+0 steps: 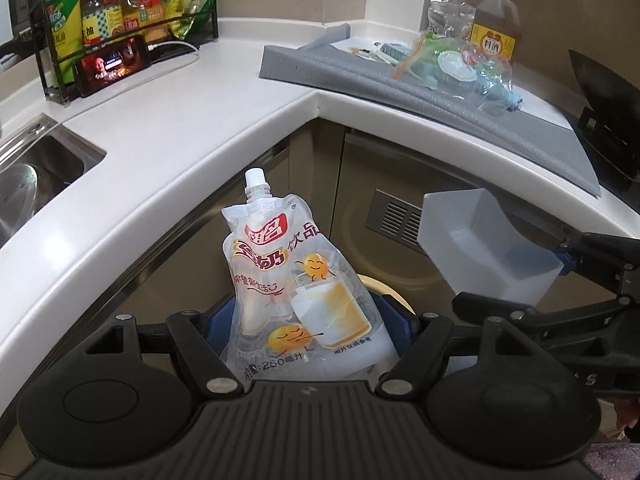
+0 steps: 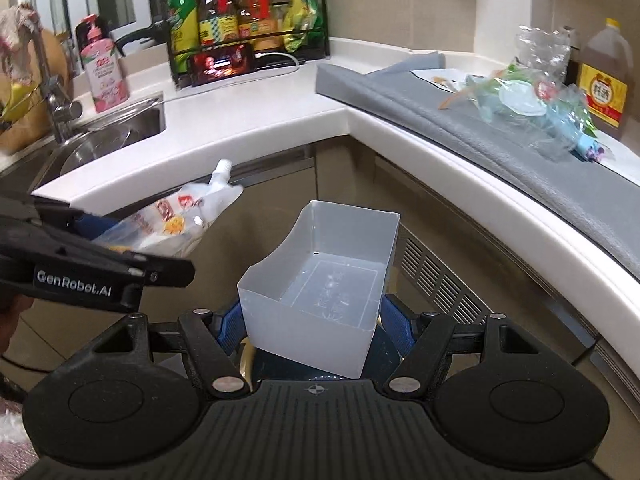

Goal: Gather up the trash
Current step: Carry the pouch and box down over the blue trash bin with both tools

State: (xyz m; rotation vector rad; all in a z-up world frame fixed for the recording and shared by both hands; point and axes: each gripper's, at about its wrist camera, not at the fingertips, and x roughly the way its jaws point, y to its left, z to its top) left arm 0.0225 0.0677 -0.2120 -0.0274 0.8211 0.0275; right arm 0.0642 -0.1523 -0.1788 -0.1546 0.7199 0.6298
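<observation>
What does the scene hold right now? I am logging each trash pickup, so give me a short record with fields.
left gripper: shut on spouted drink pouch
right gripper: shut on translucent plastic tub, which is empty
both held: in front of the cabinet, below the white countertop
trash left on grey mat: crushed clear bottles and wrappers

At the lower middle of the frame, the right hand-held gripper (image 2: 316, 328) clamps a clear plastic box (image 2: 320, 280), open side up. At the left edge, the left hand-held gripper (image 2: 116, 236) holds a drink pouch (image 2: 188, 220). Crumpled plastic trash (image 2: 536, 108) lies on the grey mat (image 2: 420, 100) at upper right on the white table (image 2: 248, 116).
</observation>
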